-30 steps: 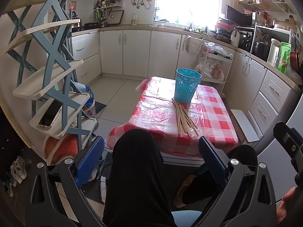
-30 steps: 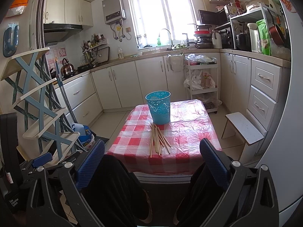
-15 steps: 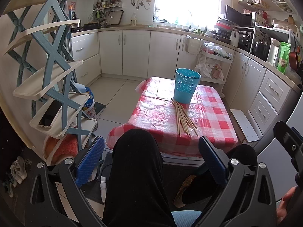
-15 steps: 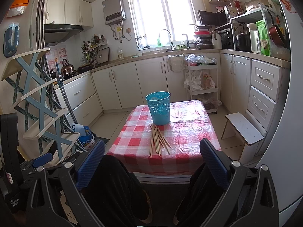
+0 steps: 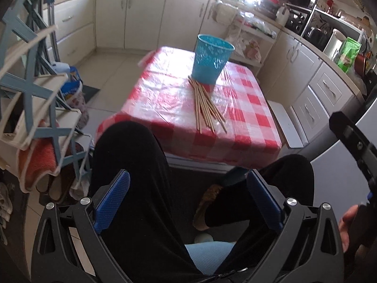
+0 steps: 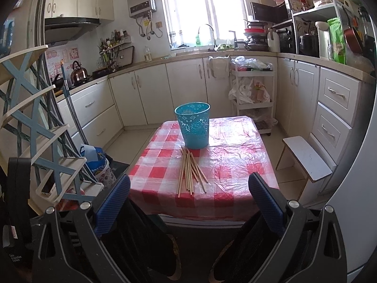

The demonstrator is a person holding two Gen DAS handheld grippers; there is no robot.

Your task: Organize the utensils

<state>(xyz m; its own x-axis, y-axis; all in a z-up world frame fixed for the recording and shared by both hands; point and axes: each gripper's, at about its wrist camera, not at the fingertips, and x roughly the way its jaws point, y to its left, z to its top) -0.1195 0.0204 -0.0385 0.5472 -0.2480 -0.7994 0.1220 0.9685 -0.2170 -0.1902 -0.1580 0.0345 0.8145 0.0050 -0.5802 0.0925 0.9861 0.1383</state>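
A: Where were the chopsticks (image 6: pixel 189 171)?

B: Loose bundle, flat on the worktop (image 6: pixel 235 165), red-and-white check cloth w/ clear plastic over it. Far ends touched or nearly touched the foot of the blue basket (image 6: pixel 193 125); near ends fanned out toward the worktop edge closest to the person.

A: Long axis?

B: Ran away from the cameras, basket to near edge, roughly down the worktop's length. Tight at the basket end, splayed at the near end; a few sticks crossed the others at a slant. Couldn't tell tip from butt.

A: Basket?

B: Upright, open mouth up, mid-worktop, behind the sticks. In the left wrist view a few thin lines showed just to the right of the basket; too faint to say what they were.

A: Left gripper (image 5: pixel 187 200)?

B: Fingers (image 5: pixel 112 200) spread wide, blue pads, nothing between them. Well short of the basket, over the person's knees in black trousers.

A: Right gripper (image 6: pixel 188 204)?

B: Same: fingers (image 6: pixel 265 202) parted, nothing held, short of the worktop's near edge, sticks well ahead. Part of a hand (image 5: pixel 345 226) showed at the right of the left wrist view.
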